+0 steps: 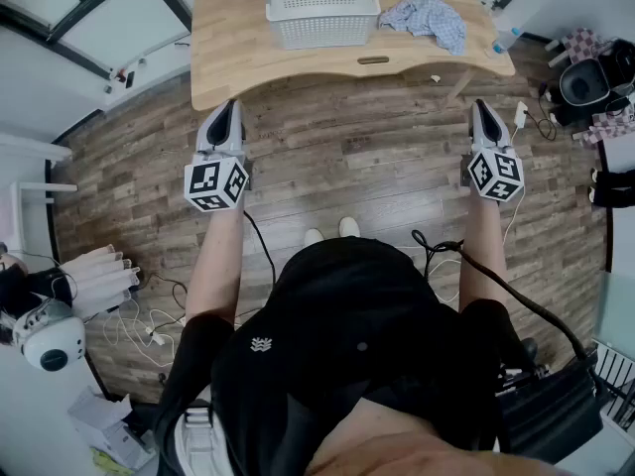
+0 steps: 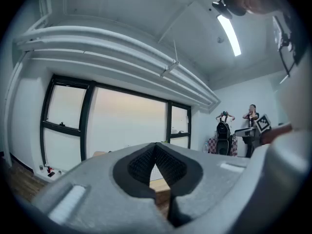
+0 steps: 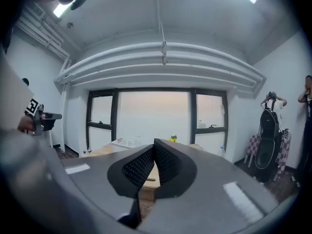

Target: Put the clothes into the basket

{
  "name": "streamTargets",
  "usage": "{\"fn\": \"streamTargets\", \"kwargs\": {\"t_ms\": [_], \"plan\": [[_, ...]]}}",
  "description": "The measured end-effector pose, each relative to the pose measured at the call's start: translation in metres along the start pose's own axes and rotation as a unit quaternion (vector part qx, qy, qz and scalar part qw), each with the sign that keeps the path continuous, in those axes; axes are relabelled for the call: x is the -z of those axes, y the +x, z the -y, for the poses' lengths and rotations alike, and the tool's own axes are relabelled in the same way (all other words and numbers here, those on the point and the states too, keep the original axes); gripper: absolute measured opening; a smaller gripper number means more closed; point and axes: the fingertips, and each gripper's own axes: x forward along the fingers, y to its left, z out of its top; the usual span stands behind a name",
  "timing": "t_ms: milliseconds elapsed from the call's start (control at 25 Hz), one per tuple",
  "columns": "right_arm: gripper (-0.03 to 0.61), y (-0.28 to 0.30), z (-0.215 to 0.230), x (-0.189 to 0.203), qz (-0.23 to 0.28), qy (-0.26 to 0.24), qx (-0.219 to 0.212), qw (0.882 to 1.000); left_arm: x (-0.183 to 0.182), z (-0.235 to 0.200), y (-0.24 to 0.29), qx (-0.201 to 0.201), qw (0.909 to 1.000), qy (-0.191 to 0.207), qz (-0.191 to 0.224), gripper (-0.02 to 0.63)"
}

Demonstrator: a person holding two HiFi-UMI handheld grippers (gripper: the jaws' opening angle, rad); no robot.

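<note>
Clothes (image 1: 429, 18) lie just right of the basket (image 1: 322, 30) on the far table (image 1: 238, 53); your left gripper (image 1: 230, 109) and right gripper (image 1: 482, 109) hang nearer, jaws closed, holding nothing.

This was a robotics lab or recording room rather than a home: a white robot hand (image 1: 99, 271) and a round white device (image 1: 50, 340) sat at the edge of a wood-plank floor (image 1: 357, 167) with loose cables (image 1: 159, 320) and one plain wooden table (image 1: 298, 62). Bare white walls, black-framed windows (image 3: 153, 116), exposed ceiling pipes (image 3: 161, 57) and a strip light (image 2: 229, 33) gave it an institutional look, and a person (image 2: 251, 113) stood among gear by the far wall
</note>
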Motion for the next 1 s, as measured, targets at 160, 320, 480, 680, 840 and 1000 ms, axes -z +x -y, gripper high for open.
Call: {"fn": "streamTargets", "kwargs": {"t_ms": [160,320,480,680,840,1000], "plan": [[-0.002,0.009,0.009,-0.005,0.004,-0.005,-0.007,1.000,-0.006,0.007,0.008,-0.008,0.9999,-0.005,0.010,-0.002],[-0.002,0.023,0.017,-0.008,0.007,-0.011,-0.020,1.000,-0.012,0.014,0.019,-0.016,0.9997,-0.002,0.016,-0.002],[-0.002,0.037,0.024,-0.005,0.007,-0.007,-0.038,0.999,-0.016,0.020,0.031,-0.024,0.9996,0.006,0.015,-0.002],[-0.002,0.063,0.023,0.002,0.003,-0.011,-0.058,0.998,-0.011,0.027,0.045,-0.032,0.9993,0.016,0.009,-0.002],[-0.002,0.082,0.021,0.001,0.000,-0.012,-0.075,0.997,-0.005,0.022,0.059,-0.036,0.9991,0.020,0.001,-0.002],[-0.002,0.109,0.029,0.005,-0.003,-0.006,-0.066,0.998,-0.002,0.004,0.084,-0.038,0.9992,-0.005,0.011,-0.002]]}}
